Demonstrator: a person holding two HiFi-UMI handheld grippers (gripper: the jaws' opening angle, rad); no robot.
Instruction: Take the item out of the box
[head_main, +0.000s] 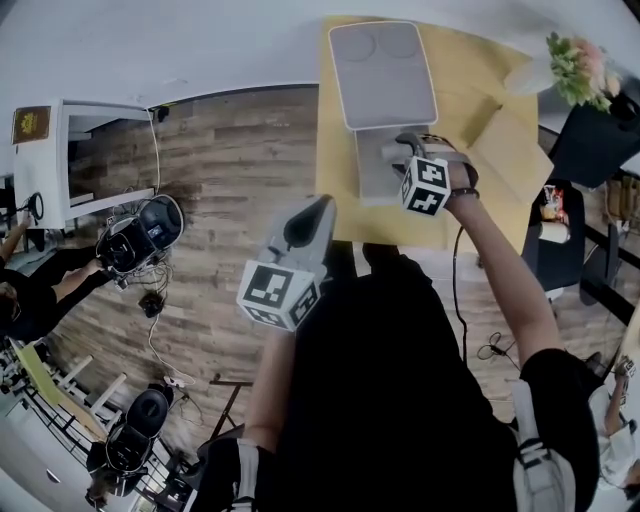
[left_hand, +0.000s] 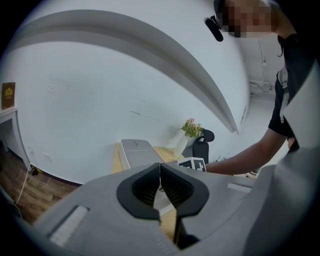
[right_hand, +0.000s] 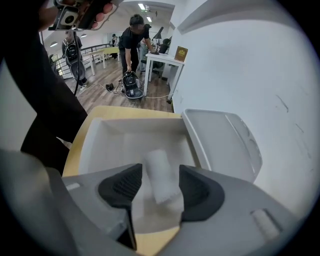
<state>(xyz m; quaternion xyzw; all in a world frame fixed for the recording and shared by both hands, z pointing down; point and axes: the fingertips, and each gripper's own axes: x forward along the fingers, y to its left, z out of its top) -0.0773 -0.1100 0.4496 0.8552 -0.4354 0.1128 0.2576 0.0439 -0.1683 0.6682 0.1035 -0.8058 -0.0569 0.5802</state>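
A grey box (head_main: 372, 176) stands on the yellow table (head_main: 470, 70) with its lid (head_main: 383, 75) swung back toward the wall. In the right gripper view a white roll-shaped item (right_hand: 161, 167) lies inside the box (right_hand: 100, 137), beside the raised lid (right_hand: 225, 145). My right gripper (right_hand: 160, 171) hangs over the box opening, open, one pad on each side of the roll with a little gap showing. In the head view it (head_main: 398, 150) reaches over the box. My left gripper (head_main: 320, 207) is held back off the table edge; its jaws (left_hand: 160, 170) are shut on nothing.
A vase of flowers (head_main: 575, 62) and a flat cardboard piece (head_main: 512, 150) are at the table's right. A black chair (head_main: 555, 250) stands beside it. Vacuum cleaners (head_main: 140, 235) and cables lie on the wooden floor at left, near a white desk (head_main: 70, 150).
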